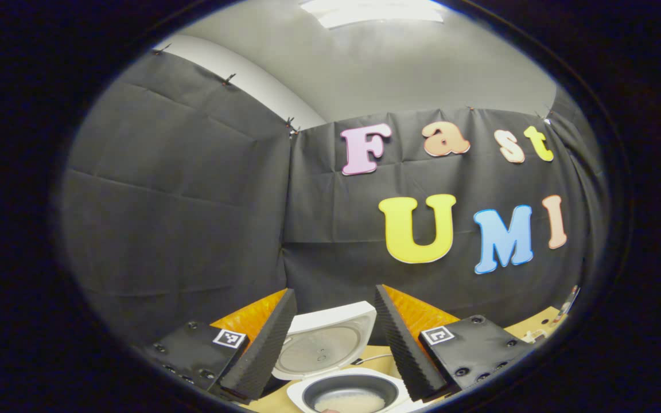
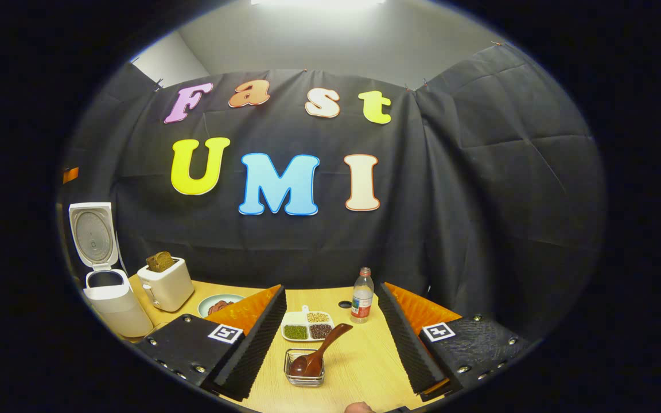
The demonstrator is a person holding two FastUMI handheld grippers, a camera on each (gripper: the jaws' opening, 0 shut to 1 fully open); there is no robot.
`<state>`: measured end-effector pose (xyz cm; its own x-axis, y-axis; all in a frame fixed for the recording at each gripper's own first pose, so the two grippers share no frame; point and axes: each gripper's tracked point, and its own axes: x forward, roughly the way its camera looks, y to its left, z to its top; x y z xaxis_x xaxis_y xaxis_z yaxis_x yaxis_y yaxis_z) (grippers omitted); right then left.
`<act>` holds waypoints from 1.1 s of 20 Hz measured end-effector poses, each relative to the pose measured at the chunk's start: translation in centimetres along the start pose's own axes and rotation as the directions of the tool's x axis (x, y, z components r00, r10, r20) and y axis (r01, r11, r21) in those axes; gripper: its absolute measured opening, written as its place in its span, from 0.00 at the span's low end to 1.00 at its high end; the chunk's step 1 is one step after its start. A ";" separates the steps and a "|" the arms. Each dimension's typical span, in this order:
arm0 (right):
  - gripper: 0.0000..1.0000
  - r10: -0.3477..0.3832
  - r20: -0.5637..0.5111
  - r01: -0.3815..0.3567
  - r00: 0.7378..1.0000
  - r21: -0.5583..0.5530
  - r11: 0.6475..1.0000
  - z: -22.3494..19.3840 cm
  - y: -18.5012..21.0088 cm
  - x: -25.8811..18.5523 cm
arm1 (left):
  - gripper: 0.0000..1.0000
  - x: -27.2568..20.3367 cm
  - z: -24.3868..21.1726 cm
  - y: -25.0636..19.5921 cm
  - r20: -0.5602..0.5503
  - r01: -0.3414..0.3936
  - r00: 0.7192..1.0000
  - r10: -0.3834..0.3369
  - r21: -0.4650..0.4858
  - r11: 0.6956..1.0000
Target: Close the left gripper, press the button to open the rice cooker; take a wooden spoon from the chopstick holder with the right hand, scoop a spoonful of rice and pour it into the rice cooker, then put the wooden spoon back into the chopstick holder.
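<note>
Standing in the booth, an onlooker finds both hand-held grippers raised over a wooden table [image 2: 365,361] with nothing between their fingers. In the right gripper view, the right gripper [image 2: 330,338] has its jaws spread wide and empty. Nearest to it, between the fingers, sits the chopstick holder [image 2: 304,368], a small wire basket on the table. The wooden spoon [image 2: 320,348] rests in it, bowl down inside the basket, handle leaning up and to the right over the rim. Just beyond lies a white divided dish [image 2: 308,326] with three compartments of green, pale and dark grains. Farther back stands a clear bottle [image 2: 361,296], upright, with a dark cap [image 2: 345,304] lying just beside it on the table. To the left of that view, a plate [image 2: 219,303] lies near a white toaster [image 2: 166,283] with a slice of bread in its slot. At the far left edge stands the rice cooker [image 2: 108,295], lid upright and open. In the left gripper view, the left gripper [image 1: 335,344] also has its jaws parted and empty, directly above the open rice cooker. The inner pot [image 1: 349,393] holds a pale layer of rice at its bottom. The raised lid [image 1: 326,342] shows between the fingers.
</note>
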<state>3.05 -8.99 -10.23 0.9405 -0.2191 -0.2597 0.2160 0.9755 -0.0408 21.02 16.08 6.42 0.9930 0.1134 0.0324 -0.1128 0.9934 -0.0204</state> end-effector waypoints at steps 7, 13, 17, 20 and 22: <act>0.98 -0.084 -0.025 0.083 0.996 -0.013 0.996 -1.4 -1.1 -2.7 | 0.92 10.1 -4.3 2.8 -0.087 -0.035 0.996 0.034 -0.002 0.999; 0.98 -0.116 -0.036 0.114 0.993 -0.037 0.993 -2.0 -1.0 -3.9 | 0.92 15.5 -9.5 3.9 -0.227 -0.077 0.972 0.064 -0.045 0.996; 0.98 -0.099 -0.016 0.098 0.995 -0.034 0.995 -1.3 0.1 -3.8 | 0.90 15.6 -11.0 4.1 -0.259 -0.096 0.962 0.086 -0.026 0.995; 0.98 -0.080 -0.012 0.079 0.997 -0.033 0.996 -1.2 0.7 -3.4 | 0.94 15.2 -10.8 4.0 -0.260 -0.096 0.962 0.088 -0.017 0.995; 0.98 -0.061 -0.013 0.061 0.998 -0.028 0.998 -1.2 1.0 -3.0 | 0.94 14.5 -10.7 3.4 -0.269 -0.083 0.961 0.069 -0.041 0.996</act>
<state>0.11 -7.35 -10.62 0.9221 -0.2783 -0.2689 0.2656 0.9605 -0.0836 35.44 20.97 -3.91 0.9553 0.1732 -0.2395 -0.1934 0.9790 -0.0636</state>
